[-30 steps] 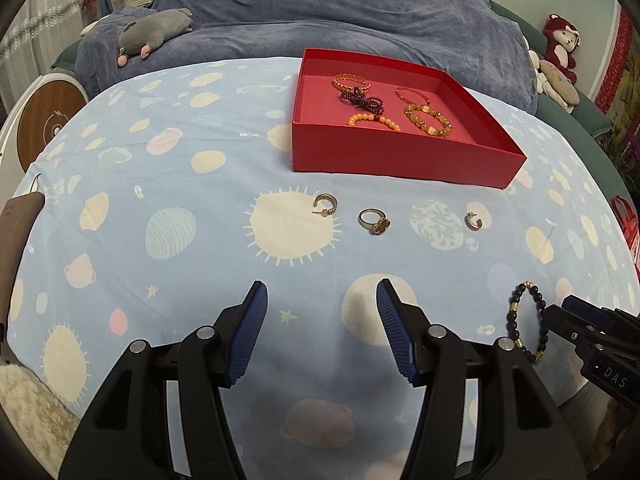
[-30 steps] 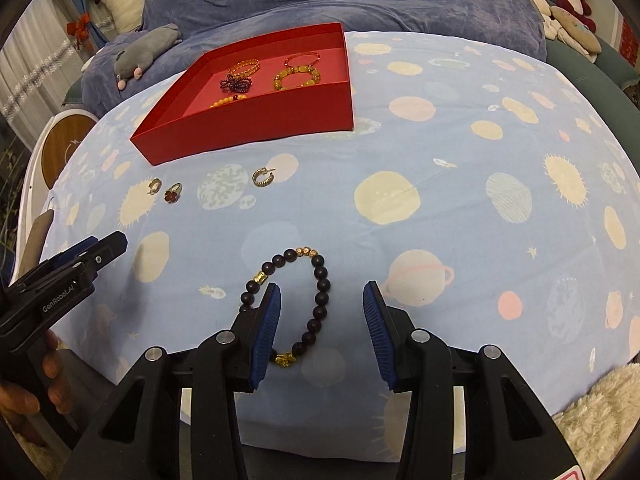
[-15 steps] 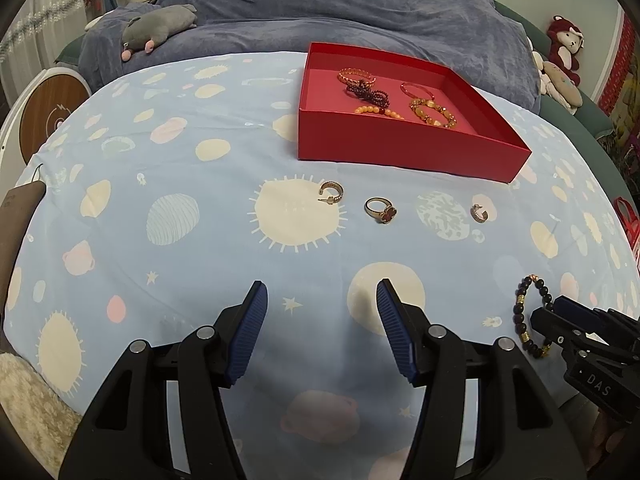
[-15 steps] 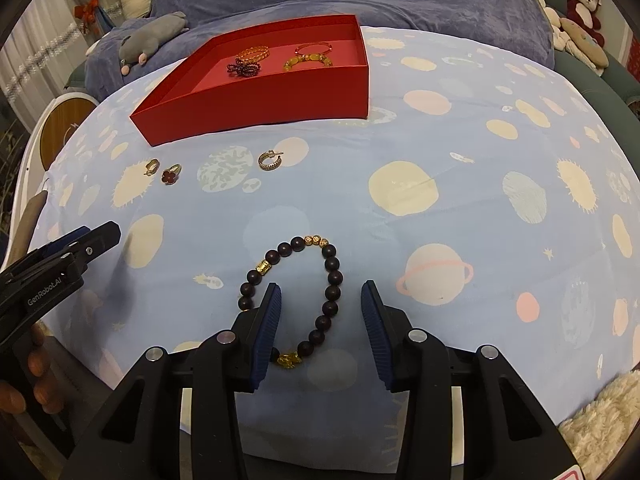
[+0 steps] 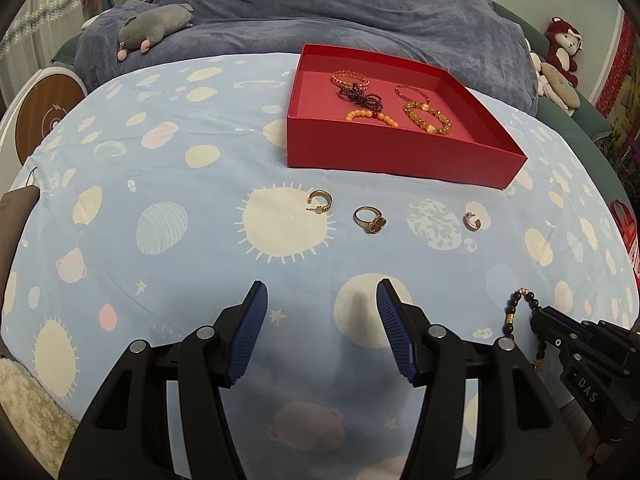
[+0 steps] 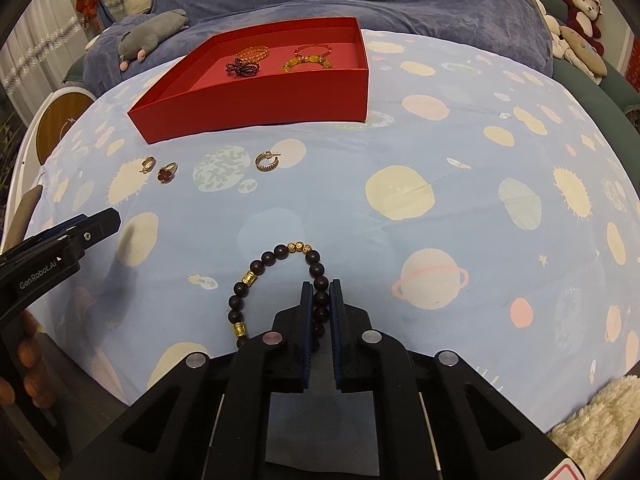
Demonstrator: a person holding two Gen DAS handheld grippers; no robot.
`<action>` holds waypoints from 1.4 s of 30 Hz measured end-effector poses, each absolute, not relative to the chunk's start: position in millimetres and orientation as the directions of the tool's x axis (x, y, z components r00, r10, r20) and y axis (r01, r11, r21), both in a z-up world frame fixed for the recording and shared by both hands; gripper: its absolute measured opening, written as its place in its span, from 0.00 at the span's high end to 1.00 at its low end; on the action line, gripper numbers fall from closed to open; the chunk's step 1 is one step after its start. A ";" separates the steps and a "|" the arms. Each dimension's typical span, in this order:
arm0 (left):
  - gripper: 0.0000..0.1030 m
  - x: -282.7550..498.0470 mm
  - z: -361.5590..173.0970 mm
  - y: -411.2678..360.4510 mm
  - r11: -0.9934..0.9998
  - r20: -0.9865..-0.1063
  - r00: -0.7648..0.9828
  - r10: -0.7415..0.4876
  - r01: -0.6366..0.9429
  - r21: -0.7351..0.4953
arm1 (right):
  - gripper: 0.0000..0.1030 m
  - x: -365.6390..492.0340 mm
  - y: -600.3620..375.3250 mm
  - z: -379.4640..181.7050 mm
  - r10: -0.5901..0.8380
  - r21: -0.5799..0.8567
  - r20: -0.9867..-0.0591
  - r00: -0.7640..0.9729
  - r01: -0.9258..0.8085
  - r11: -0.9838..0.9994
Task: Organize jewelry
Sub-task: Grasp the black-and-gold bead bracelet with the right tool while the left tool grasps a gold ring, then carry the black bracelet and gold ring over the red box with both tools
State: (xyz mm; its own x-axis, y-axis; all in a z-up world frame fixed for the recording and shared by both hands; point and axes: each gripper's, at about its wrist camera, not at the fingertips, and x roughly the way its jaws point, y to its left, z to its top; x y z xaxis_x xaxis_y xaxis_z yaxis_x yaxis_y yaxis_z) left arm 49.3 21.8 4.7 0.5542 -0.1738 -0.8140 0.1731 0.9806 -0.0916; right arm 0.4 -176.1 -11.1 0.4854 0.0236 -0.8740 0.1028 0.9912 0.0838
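A dark bead bracelet [image 6: 256,272] with gold beads lies on the blue patterned cloth near the front edge. My right gripper [image 6: 320,292] is shut on its right side; it also shows in the left wrist view [image 5: 516,308]. My left gripper [image 5: 320,304] is open and empty above the cloth. A red tray [image 5: 400,160] at the back holds several bracelets [image 5: 426,114]. In front of it lie a gold hoop earring [image 5: 320,201], a ring with a red stone [image 5: 370,219] and a second small earring [image 5: 472,221].
A blue blanket [image 5: 320,4] with a grey plush toy [image 5: 154,30] lies behind the table. More plush toys [image 5: 562,52] sit at the far right. A round wooden object [image 5: 44,116] stands at the left. A fluffy rug [image 6: 592,428] lies below the table edge.
My right gripper has closed its jaws on the dark bead bracelet. The left gripper has pulled back and up a little, still open.
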 end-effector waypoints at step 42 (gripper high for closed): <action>0.82 74.7 16.5 11.1 0.976 -0.816 0.537 -0.215 0.153 -0.156 | 0.92 13.6 -174.6 26.6 0.129 0.232 -0.822 0.554 0.119 0.965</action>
